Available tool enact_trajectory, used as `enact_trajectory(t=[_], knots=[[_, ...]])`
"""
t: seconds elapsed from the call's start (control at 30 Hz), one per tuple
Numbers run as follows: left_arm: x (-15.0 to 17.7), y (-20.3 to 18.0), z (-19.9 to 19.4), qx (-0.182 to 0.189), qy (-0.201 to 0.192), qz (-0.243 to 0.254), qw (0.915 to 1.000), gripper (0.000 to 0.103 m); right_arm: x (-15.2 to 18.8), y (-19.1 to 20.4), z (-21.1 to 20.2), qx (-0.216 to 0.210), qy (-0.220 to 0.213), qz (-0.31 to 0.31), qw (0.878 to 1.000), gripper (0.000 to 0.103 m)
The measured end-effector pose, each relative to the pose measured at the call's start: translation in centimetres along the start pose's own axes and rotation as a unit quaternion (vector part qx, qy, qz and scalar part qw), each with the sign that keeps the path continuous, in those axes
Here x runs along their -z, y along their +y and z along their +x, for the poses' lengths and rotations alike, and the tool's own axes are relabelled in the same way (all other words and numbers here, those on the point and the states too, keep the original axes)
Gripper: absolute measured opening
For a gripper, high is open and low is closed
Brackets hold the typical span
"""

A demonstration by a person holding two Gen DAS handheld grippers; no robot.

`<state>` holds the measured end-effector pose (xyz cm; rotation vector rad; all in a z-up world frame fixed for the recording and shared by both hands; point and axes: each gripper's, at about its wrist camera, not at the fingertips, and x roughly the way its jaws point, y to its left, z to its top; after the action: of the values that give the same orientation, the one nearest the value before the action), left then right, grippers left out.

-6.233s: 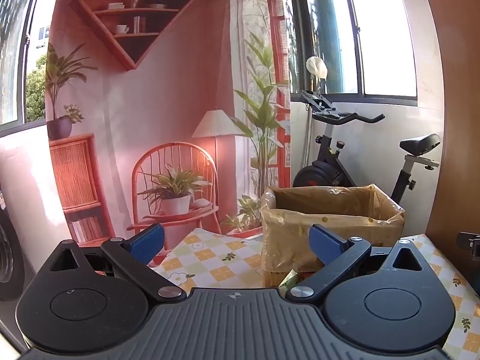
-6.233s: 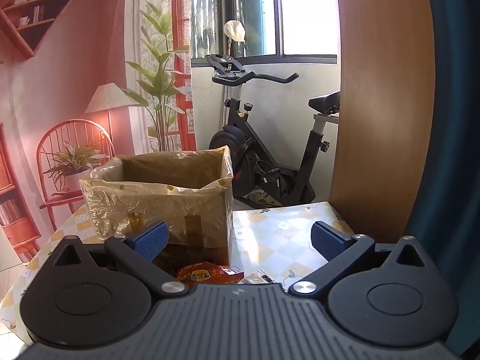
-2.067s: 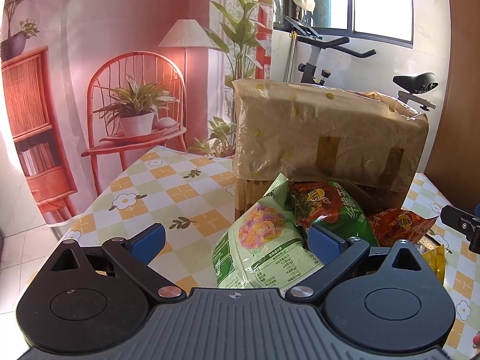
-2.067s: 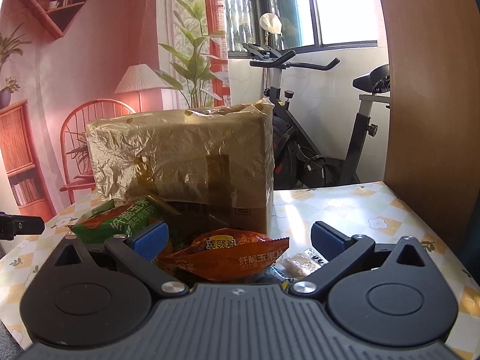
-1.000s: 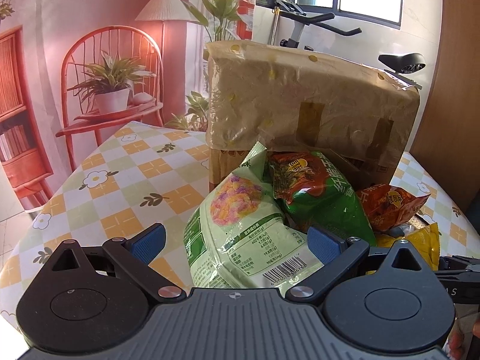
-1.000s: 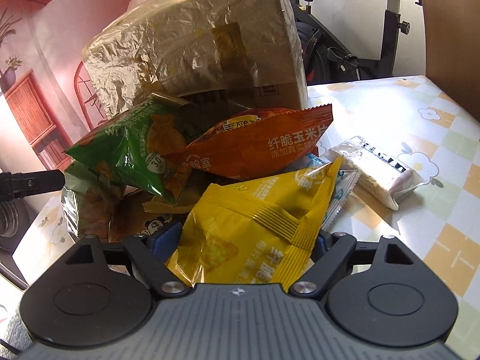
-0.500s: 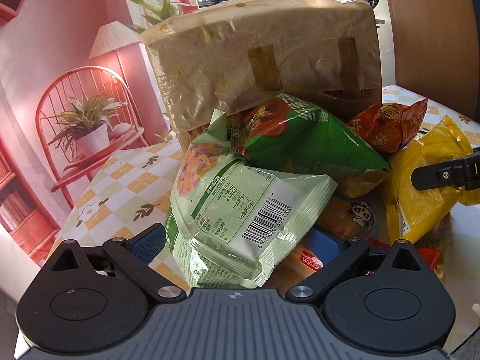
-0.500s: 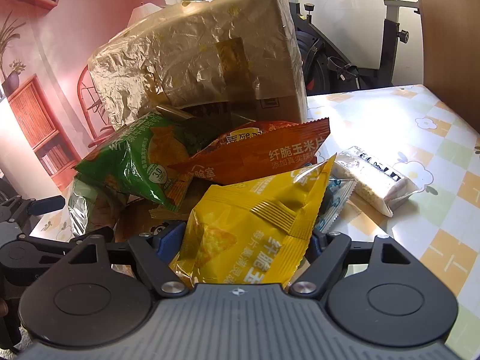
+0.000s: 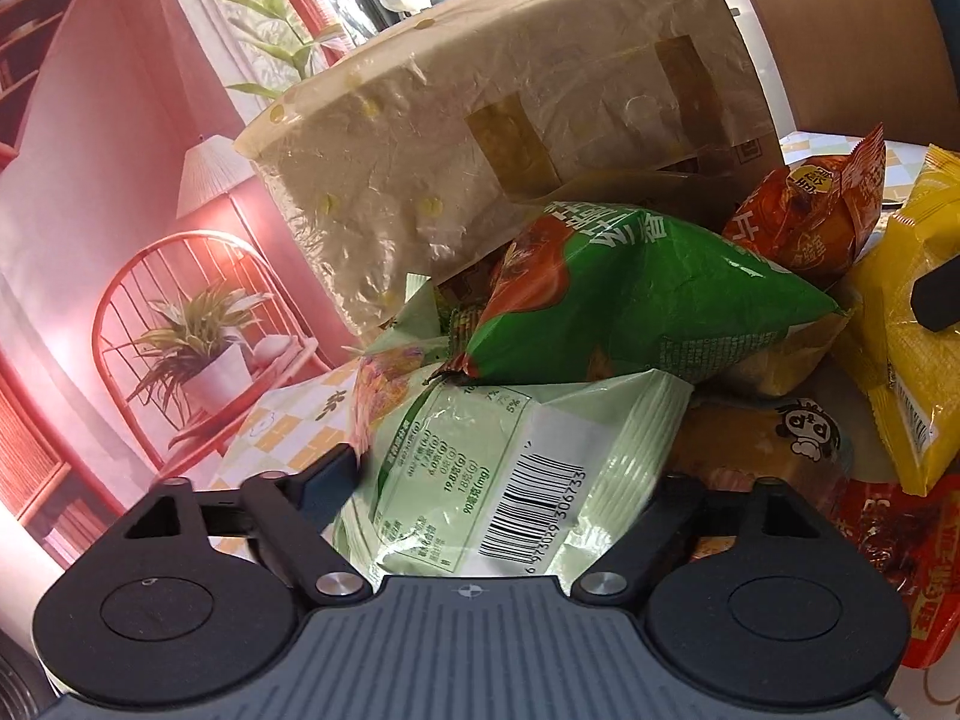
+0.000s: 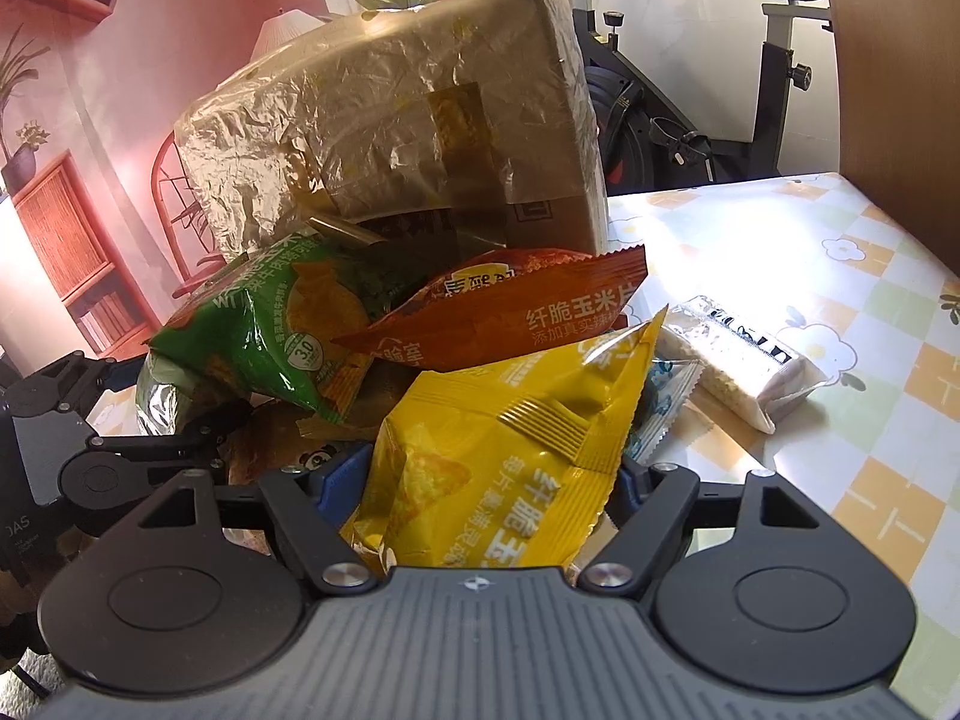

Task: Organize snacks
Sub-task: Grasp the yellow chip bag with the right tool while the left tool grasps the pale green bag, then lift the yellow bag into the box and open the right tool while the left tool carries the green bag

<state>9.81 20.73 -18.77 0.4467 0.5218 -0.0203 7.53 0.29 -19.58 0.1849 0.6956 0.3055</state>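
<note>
**Both claws pinching bags in the snack pile**

Left gripper (image 9: 510,480) pinches my pale green bag (image 9: 516,468) at lower centre; right gripper (image 10: 480,480) pinches the yellow bag (image 10: 504,450). Dark green bag (image 9: 630,306) overlaps above, the wrapped box (image 10: 408,126) behind.

Both tongs have dropped from box height into the snack pile: left tongs (image 9: 510,480) now closed in around the pale green bag (image 9: 516,468), right tongs (image 10: 492,480) squeezing the yellow bag (image 10: 504,456).
</note>
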Motion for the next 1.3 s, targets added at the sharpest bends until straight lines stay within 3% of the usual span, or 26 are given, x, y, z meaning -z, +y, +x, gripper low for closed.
enact_trajectory(t=[0.2, 0.43, 0.73, 1.3], knots=[[0.4, 2.7, -2.2, 0.034, -0.015, -0.066, 0.9972, 0.067, -0.2, 0.1, -0.7, 0.0, -0.008, -0.004, 1.0, 0.077], [0.6, 7.3, -5.8, 0.07, -0.028, -0.14, 0.9873, 0.05, -0.7, 1.2, -1.8, 0.0, -0.024, -0.027, 0.999, 0.072], [0.3, 9.8, -7.6, 0.079, -0.043, -0.212, 0.9731, 0.047, -1.3, 2.1, -3.6, 0.007, -0.048, -0.044, 0.998, 0.068], [-6.3, 11.8, -11.7, 0.093, -0.14, -0.236, 0.9571, 0.047, -7.0, 3.7, -7.8, 0.006, -0.134, -0.085, 0.987, 0.067]])
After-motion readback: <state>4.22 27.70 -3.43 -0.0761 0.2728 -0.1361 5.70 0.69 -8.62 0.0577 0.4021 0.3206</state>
